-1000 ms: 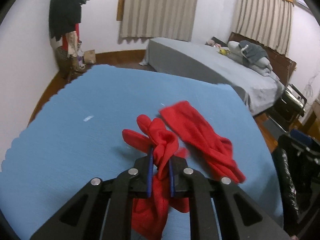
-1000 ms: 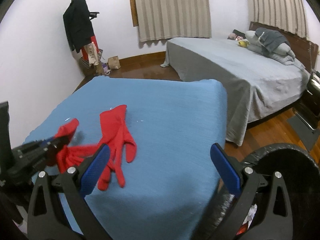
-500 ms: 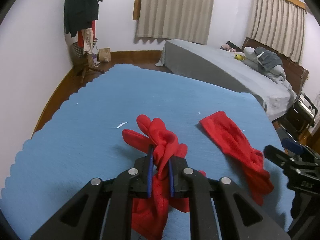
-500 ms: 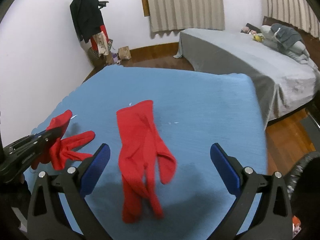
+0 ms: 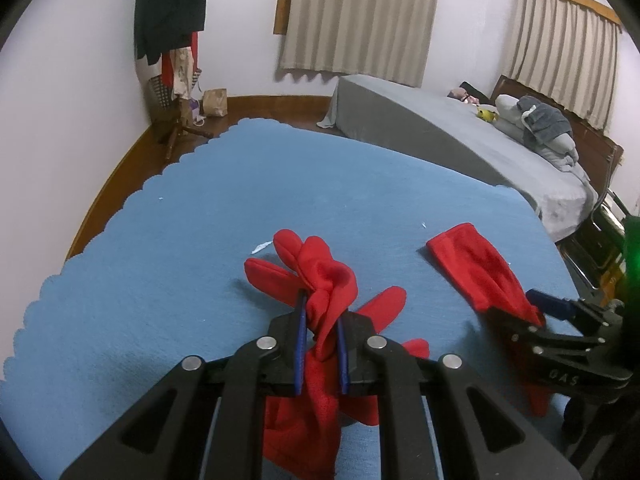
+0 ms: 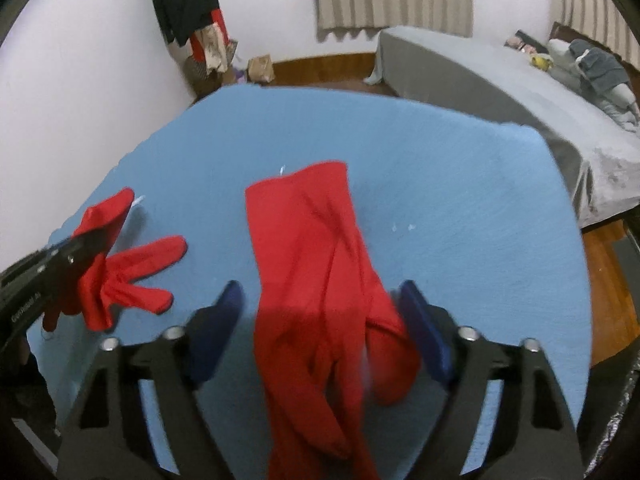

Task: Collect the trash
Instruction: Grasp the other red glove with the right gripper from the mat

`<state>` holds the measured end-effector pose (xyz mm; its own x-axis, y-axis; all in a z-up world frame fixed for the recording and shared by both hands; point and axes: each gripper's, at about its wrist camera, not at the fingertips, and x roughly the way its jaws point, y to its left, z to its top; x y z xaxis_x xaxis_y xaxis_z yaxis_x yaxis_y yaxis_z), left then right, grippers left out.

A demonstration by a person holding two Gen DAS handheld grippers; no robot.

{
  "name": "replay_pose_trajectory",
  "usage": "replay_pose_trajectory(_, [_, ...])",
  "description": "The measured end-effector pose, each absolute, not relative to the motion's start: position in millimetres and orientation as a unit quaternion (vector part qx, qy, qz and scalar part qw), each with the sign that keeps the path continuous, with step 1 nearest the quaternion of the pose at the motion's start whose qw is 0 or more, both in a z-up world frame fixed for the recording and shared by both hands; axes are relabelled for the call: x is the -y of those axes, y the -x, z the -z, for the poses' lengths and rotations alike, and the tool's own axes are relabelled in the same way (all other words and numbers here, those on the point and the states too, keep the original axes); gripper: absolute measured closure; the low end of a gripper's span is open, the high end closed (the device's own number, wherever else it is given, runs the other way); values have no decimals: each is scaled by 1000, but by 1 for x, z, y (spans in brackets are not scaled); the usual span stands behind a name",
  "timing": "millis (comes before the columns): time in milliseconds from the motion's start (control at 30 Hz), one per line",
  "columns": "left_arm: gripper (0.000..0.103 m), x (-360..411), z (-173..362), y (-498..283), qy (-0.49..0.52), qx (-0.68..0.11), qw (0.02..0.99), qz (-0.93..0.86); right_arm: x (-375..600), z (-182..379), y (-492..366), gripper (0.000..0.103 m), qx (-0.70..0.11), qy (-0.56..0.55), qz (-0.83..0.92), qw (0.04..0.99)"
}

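My left gripper [image 5: 320,320] is shut on a crumpled red glove [image 5: 320,280], held just above the blue-covered table [image 5: 200,240]; it also shows at the left of the right wrist view [image 6: 120,280]. A second red glove [image 6: 316,264] lies flat on the cloth. My right gripper [image 6: 324,320] is open, its blue pads on either side of this glove's finger end. In the left wrist view the second glove [image 5: 480,276] lies to the right with the right gripper [image 5: 540,312] over its near end.
Small white scraps [image 5: 262,246] lie on the blue cloth. A grey bed [image 5: 460,140] stands beyond the table. A coat rack with clothes [image 5: 172,40] is in the far left corner. A black bin rim [image 6: 624,420] sits at the lower right.
My right gripper has moved forward and down over the flat glove and its jaws have narrowed around it. My left gripper has kept hold of the crumpled glove and shifted a little left.
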<state>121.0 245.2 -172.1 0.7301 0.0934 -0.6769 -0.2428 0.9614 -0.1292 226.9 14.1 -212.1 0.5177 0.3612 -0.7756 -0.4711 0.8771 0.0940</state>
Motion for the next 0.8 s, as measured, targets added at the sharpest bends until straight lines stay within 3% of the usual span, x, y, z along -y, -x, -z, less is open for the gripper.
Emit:
replay_pose_trajectory(67, [90, -244, 172, -121, 104, -356, 924, -89, -14, 211, -226, 38, -427, 62, -243, 869])
replay_pose_trajectory(167, [90, -242, 170, -122, 104, -354, 925, -86, -13, 211, -226, 61, -430, 66, -245, 867])
replay_pose_trajectory(233, [90, -241, 167, -122, 103, -353, 926, -84, -9, 210, -227, 89, -434, 60, -252, 863])
replay_pose_trajectory(267, [90, -240, 165, -121, 103, -351, 927, -82, -7, 208, -227, 92, -438, 55, -257, 860])
replay_pose_trajectory(800, [90, -200, 120, -106, 87, -329, 939, -46, 40, 136, -190, 93, -381, 8, -273, 883])
